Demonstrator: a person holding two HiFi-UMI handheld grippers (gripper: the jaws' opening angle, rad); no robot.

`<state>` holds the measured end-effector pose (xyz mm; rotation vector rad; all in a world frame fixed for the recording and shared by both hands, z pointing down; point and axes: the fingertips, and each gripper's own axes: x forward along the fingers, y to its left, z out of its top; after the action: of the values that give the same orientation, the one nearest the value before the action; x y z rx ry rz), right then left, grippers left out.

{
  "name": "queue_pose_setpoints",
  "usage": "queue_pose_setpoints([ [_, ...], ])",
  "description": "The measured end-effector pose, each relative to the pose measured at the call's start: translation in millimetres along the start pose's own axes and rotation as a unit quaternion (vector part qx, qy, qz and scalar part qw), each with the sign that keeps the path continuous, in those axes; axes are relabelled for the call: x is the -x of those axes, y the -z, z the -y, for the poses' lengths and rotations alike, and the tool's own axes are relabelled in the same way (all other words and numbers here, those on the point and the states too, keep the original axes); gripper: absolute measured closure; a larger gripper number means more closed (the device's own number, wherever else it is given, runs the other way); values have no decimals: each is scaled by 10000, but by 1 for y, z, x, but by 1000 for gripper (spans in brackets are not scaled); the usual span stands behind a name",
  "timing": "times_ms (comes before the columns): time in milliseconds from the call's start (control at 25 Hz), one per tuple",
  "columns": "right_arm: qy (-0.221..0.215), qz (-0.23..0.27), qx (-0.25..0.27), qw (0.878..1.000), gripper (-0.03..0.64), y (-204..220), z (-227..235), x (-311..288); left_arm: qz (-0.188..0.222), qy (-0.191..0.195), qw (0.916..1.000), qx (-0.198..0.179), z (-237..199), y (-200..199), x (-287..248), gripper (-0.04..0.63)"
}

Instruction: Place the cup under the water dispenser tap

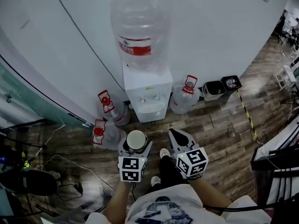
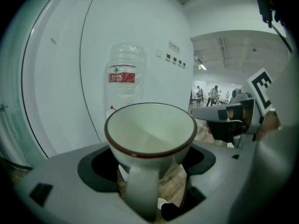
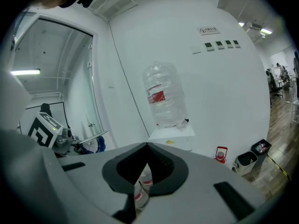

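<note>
A white cup with a dark red rim sits upright in my left gripper, which is shut on it. In the left gripper view the cup fills the middle, its handle toward the camera, between the jaws of the left gripper. The white water dispenser, with a big clear bottle on top, stands against the wall straight ahead, a short way beyond the cup. Its taps are over a small recess. My right gripper is beside the left one, shut and holding nothing; its tips meet below the dispenser.
Spare water bottles with red handles stand on the wooden floor at the dispenser's left and right. Two small bins are further right along the wall. Cables lie on the floor at the left. The person's shoes show below.
</note>
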<state>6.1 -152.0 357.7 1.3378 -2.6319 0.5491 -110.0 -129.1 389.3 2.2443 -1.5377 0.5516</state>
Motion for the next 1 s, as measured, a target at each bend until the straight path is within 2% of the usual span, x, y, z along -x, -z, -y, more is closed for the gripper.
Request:
queue_pose_setpoints([
  [200, 14, -188, -30, 9998, 597, 10, 33, -45, -141, -29, 9999, -18, -22, 4, -52, 164],
  [400, 11, -335, -56, 9994, 597, 35, 61, -83, -278, -20, 9996, -72, -37, 23, -102, 164],
  [720, -13, -534, -27, 9986, 597, 100, 102, -151, -415, 8, 9991, -122, -62, 71, -188, 164],
  [1000, -50, -472, 66, 9989, 597, 161, 130, -203, -424, -98, 9990, -113, -90, 125, -257, 164],
])
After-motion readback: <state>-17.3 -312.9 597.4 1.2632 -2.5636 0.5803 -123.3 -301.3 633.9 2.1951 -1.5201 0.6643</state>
